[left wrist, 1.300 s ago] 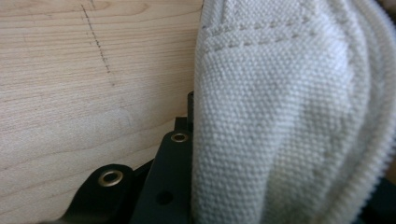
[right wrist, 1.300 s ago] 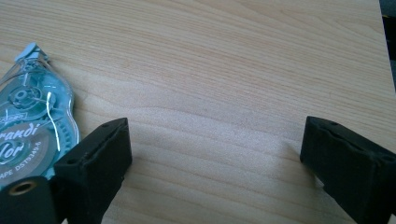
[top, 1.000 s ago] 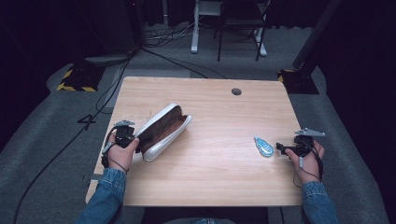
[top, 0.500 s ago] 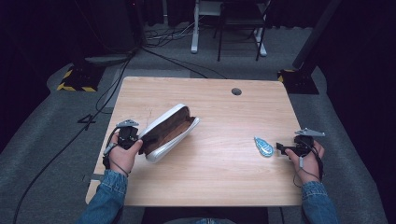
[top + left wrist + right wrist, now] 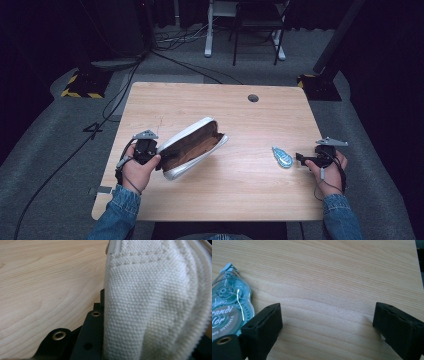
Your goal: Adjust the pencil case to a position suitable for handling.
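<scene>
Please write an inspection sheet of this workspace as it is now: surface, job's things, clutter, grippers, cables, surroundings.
Surface: wooden table, round hole near far edge.
Job's things: white pouch, open, brown inside, tilted up at the left; blue tape dispenser flat on the table.
Clutter: nothing seen.
Grippers: left gripper shut on the pouch's fabric end; right gripper open, jaws wide, dispenser beside one jaw, not between them.
Cables: black cables on the floor behind the table.
Surroundings: dark room, grey floor, chair legs, yellow-black striped base.
</scene>
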Tool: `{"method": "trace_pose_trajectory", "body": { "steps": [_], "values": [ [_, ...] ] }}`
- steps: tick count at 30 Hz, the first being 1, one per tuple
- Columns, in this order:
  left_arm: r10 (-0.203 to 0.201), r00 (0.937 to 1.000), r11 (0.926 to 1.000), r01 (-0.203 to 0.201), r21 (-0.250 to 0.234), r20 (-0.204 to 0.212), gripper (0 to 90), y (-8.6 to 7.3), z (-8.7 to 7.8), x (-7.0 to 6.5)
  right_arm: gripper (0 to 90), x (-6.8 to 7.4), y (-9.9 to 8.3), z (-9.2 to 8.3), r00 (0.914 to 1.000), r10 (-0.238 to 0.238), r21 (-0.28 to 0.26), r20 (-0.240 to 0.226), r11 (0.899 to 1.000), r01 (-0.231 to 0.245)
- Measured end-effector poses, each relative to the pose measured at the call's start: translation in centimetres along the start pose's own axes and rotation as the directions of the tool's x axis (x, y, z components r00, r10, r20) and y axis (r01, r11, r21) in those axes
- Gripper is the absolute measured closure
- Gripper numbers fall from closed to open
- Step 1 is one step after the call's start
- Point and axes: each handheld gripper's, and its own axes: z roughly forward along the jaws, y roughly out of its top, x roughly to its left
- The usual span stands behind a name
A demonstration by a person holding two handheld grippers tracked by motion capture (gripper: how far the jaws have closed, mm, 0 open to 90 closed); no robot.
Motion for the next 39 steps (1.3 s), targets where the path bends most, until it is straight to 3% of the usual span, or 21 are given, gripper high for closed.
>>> {"method": "trace_pose_trajectory", "body": {
  "steps": [11, 16, 25, 29, 39],
  "values": [
    [0.065, 0.9952, 0.9974, -0.068, 0.027, 0.073, 83.2, 0.3, 0.8, -2.9, 9.0, 0.0, 0.0, 0.0, 1.0000, -0.001, 0.001, -0.001, 1.000, 0.001],
    [0.084, 0.9922, 0.9951, -0.088, 0.045, 0.092, 83.2, 0.3, 1.2, -3.5, 9.0, 0.0, 0.0, 0.0, 1.0000, -0.001, 0.001, -0.001, 1.000, 0.001],
    [0.122, 0.9787, 0.9873, -0.137, 0.081, 0.165, 83.1, 0.0, 2.5, -4.8, 9.0, 0.0, 0.0, 0.0, 1.0000, -0.001, 0.001, -0.001, 1.000, 0.001],
    [0.128, 0.9748, 0.9854, -0.146, 0.087, 0.183, 83.1, -0.1, 2.9, -5.2, 9.0, 0.0, 0.0, 0.0, 1.0000, -0.001, 0.001, -0.001, 1.000, 0.001],
    [0.151, 0.9581, 0.9753, -0.185, 0.122, 0.243, 83.1, -0.6, 4.4, -6.7, 9.0, 0.0, 0.0, 0.0, 1.0000, -0.001, 0.001, -0.001, 1.000, 0.001]
  ]
}}
